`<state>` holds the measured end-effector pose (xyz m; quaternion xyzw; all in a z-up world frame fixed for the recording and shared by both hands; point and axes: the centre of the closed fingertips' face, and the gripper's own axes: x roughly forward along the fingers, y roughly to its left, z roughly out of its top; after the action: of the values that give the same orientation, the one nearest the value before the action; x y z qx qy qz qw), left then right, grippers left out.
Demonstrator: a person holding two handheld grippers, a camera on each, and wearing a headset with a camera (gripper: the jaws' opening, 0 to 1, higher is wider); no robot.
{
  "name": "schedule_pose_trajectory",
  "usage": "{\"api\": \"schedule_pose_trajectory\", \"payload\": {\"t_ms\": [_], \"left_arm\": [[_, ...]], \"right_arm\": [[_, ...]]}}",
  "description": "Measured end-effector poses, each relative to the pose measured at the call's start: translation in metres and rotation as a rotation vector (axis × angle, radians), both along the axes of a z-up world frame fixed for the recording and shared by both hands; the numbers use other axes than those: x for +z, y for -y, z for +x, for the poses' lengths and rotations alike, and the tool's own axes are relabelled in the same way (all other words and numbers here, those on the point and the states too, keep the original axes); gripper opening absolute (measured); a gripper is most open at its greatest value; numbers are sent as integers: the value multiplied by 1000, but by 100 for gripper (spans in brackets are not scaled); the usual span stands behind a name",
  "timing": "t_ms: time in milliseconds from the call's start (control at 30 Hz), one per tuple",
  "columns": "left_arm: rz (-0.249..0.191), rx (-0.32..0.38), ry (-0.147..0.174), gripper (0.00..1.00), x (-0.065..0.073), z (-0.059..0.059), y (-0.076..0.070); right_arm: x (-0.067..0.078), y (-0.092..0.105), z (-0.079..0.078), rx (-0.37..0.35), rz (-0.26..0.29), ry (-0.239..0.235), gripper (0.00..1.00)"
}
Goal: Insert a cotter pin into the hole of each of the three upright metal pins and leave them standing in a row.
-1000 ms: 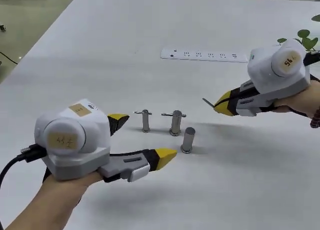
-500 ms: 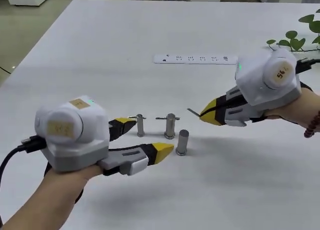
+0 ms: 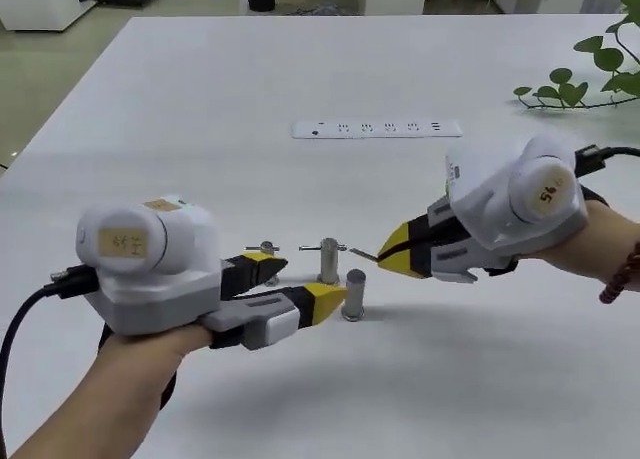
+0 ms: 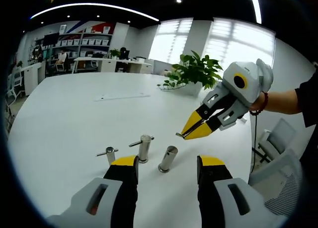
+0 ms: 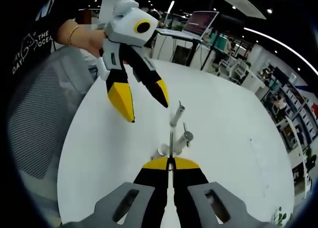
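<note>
Three upright metal pins stand in a row on the white table (image 3: pixel 200 119). The left pin (image 3: pixel 268 250) and the middle pin (image 3: pixel 328 260) each carry a cotter pin through the top. The right pin (image 3: pixel 354 294) (image 4: pixel 169 158) has none. My left gripper (image 3: pixel 298 281) (image 4: pixel 167 162) is open, its jaws reaching to either side of the row from the near left. My right gripper (image 3: pixel 388 259) (image 5: pixel 170 163) is shut on a thin cotter pin (image 3: pixel 362 253) (image 5: pixel 170 143), whose tip hangs just above and right of the bare pin.
A white power strip (image 3: pixel 378 129) lies farther back on the table. A green plant (image 3: pixel 575 79) trails at the far right edge. Office desks and shelves (image 4: pixel 74 54) stand beyond the table.
My right gripper has come left and down with the cotter pin, close to the bare pin. My left gripper has closed in on the row, its far jaw now in front of the left pin.
</note>
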<state>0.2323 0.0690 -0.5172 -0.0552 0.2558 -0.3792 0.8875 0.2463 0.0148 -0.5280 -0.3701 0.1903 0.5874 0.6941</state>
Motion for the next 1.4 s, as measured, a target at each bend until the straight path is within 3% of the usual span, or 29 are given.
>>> {"api": "schedule_pose_trajectory", "payload": {"t_ms": [167,667,1400], "left_arm": [[-1,-8,-20,39,-2,-1,5],[-82,-37,-74,24,2,-7,22],[-136,-46,-92,6,6,-10,29]], "right_arm": [[0,-3,-7,26,-5,12,0],[2,-16,-23,95,-15,38,0],[6,-25,-31,139,-18,59,0]]}}
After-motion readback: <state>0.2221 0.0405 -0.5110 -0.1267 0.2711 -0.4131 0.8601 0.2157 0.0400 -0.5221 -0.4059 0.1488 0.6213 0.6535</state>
